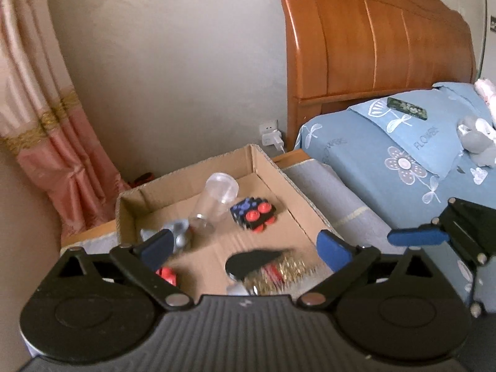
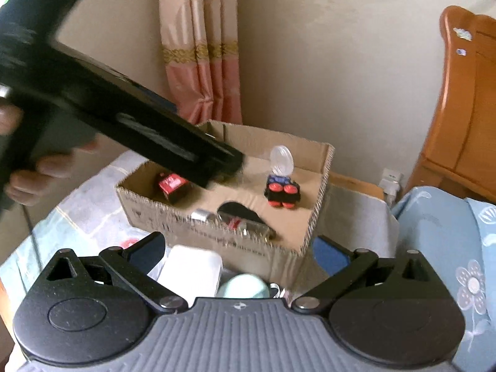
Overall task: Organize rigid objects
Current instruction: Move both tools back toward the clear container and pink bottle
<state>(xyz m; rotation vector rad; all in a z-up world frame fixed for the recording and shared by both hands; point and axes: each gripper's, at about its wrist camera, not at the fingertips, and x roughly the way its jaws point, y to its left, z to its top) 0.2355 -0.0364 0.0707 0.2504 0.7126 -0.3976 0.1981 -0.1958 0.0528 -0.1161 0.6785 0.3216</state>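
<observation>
Hard to see: the near end of the cardboard box (image 1: 186, 186) is blurry in the left wrist view. A black curved thing (image 1: 252, 260) lies there beside a gold shiny clump (image 1: 288, 271), and I cannot tell what either one is.
Hidden: the left claw's dark finger covers part of a grey toy (image 1: 176, 232). A red thing (image 1: 167, 274) peeks out just behind that finger.
Cut off: in the right wrist view, a white block (image 2: 190, 268) and a pale green round thing (image 2: 243, 286) sit in front of the box, half behind the claw's body.
Box: brown, open on top, standing on a cloth-covered table (image 1: 341, 204) next to a blue bed (image 1: 387, 155).
Inside the box: a clear plastic jar (image 1: 217, 198) lies on its side, and a black cube with red and blue buttons (image 1: 254, 214) is just beside it. A red and black pack (image 2: 173, 186) lies at the other end.
Left claw (image 1: 246, 248): above the box, spread wide, holding nothing.
Right claw (image 2: 240, 249): just outside the box's near wall, spread wide, holding nothing.
Hand: fingers (image 2: 28, 173) grip the left claw's black handle.
</observation>
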